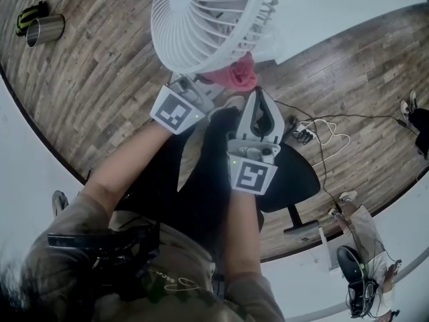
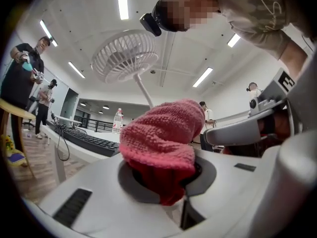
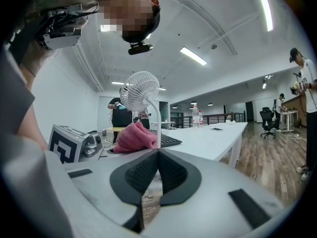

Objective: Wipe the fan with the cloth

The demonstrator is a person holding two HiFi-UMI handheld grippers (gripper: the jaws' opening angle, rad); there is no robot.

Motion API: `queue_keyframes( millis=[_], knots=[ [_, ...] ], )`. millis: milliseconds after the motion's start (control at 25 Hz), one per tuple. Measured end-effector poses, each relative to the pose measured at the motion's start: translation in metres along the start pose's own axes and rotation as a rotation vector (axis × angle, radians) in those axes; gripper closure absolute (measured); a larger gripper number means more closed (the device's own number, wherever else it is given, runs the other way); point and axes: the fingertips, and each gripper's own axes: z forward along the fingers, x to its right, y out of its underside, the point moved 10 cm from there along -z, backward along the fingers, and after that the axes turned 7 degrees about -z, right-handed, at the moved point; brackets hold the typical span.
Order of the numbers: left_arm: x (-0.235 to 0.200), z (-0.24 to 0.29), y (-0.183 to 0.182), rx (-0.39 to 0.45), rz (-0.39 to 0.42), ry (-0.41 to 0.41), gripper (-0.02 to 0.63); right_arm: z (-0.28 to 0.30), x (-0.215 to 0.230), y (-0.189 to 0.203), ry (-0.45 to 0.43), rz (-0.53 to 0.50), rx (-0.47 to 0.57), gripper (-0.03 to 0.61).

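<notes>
Left gripper (image 2: 166, 177) jaws clamped on cloth (image 2: 161, 138), red wad bulging past the tips. Right gripper (image 3: 157, 152) jaws together, tips just at the upright stem (image 3: 158, 130); contact unclear. Fan (image 2: 125, 56) head sits above and beyond the cloth, up the stem. Left is nearer, so the wipe likely goes upward.

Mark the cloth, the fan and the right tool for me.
cloth (image 2: 161, 133), left gripper view, its bunched pink top.
fan (image 1: 208, 19), head view, middle of the white grille.
right tool (image 3: 158, 155), right gripper view, where its shut tips meet.
</notes>
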Motion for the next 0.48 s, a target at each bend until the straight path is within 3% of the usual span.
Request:
queue_keyframes(
  millis=[160, 320, 480],
  knots=[
    [-0.001, 0.003, 0.0, -0.008, 0.002, -0.001, 0.548, 0.006, 0.006, -0.002, 0.001, 0.008, 0.003, 0.577],
    [-0.008, 0.007, -0.001, -0.008, 0.061, 0.023, 0.548, 0.015, 0.012, -0.005, -0.008, -0.014, 0.028, 0.577],
    [-0.007, -0.005, -0.001, -0.014, 0.0, 0.003, 0.548, 0.007, 0.003, -0.011, 0.009, -0.005, 0.026, 0.577]
  ],
)
